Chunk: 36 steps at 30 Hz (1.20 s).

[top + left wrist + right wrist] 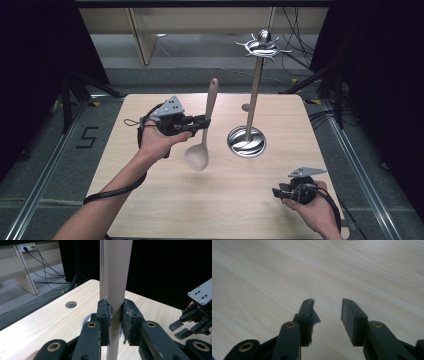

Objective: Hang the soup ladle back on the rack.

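A beige spoon (pixel 205 131) hangs upright above the table, bowl down and handle up. My left gripper (pixel 204 122) is shut on its handle; in the left gripper view the handle (pixel 117 277) stands clamped between the black jaws. To the right stands a metal utensil stand (pixel 251 105) with a round base and a ring of hooks (pixel 262 46) on top; its pole (pixel 101 270) rises just behind the handle. My right gripper (pixel 276 191) is open low over the table's front right, nothing between its fingers (pixel 352 317), and it also appears as the right gripper (pixel 181 328) in the left gripper view.
The light wooden table (pixel 160 200) has a small round hole (pixel 245 107) near its far edge. Cables lie on the floor at the back right. Dark curtains flank both sides.
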Available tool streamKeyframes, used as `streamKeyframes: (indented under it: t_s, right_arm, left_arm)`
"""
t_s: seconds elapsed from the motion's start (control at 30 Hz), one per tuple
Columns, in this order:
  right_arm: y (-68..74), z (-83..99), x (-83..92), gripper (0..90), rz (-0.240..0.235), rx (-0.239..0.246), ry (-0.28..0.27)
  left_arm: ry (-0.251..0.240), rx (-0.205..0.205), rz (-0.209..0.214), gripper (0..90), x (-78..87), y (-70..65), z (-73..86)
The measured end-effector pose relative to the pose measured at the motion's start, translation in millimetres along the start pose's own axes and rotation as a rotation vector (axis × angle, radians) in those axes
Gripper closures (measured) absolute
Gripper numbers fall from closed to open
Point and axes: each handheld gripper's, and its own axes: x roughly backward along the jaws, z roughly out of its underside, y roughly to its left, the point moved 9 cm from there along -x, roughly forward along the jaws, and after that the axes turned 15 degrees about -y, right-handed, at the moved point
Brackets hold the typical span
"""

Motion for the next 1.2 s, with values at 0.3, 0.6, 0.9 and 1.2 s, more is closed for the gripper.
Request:
streamKeyframes:
  t_s: [0.3,0.6,0.9,1.2]
  right_arm:
    - [-0.5,0.4,0.3,62.2,0.002,0.000,0.002]
    - [-2.3,-0.7,-1.0,62.2,-0.004,0.023,-0.012]
    - [-1.8,-2.0,-2.2,62.3,-0.007,0.011,-0.035]
    - [-2.5,-2.2,-2.1,62.2,-0.009,0.015,-0.040]
  left_arm:
    - [-0.002,0.003,-0.003,76.4,-8.1,-0.2,-7.4]
    - [0.001,0.001,0.002,76.4,-14.3,1.0,-14.6]
    - [0.007,-0.003,0.010,76.4,-20.7,2.5,-20.4]
    - [0.008,-0.008,0.009,76.4,-28.9,3.4,-25.3]
